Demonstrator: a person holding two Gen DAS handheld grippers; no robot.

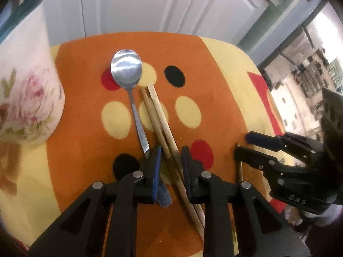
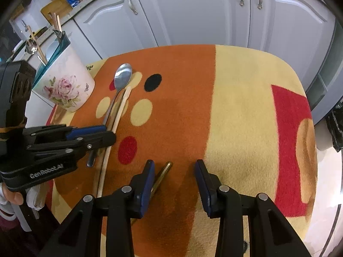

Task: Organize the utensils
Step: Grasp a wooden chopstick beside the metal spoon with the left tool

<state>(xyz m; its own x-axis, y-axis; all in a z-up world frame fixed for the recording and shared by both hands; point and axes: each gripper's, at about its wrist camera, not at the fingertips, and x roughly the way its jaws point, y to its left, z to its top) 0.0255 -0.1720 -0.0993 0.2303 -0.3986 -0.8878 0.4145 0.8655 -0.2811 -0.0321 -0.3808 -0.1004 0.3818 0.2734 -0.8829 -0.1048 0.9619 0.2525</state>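
Note:
Two wooden chopsticks [image 1: 159, 120] lie side by side on the orange cloth, beside a steel spoon [image 1: 126, 68]. My left gripper [image 1: 170, 165] straddles the chopsticks; its pads stand a little off them on both sides, so it is open. The spoon's handle runs under its left finger. In the right wrist view the left gripper [image 2: 109, 133] is low over the chopsticks [image 2: 120, 111] and spoon [image 2: 123, 77]. My right gripper [image 2: 174, 171] is open; a dark brass-coloured stick [image 2: 164, 171] lies against the inner side of its left finger. That gripper [image 1: 244, 146] also shows at the right in the left wrist view.
A white floral utensil holder [image 2: 64, 85] stands at the cloth's left corner with several utensils in it. The orange and yellow dotted cloth [image 2: 246, 107] covers a small table. White cabinet doors [image 2: 193, 10] rise behind it. A gloved hand [image 2: 34, 199] holds the left gripper.

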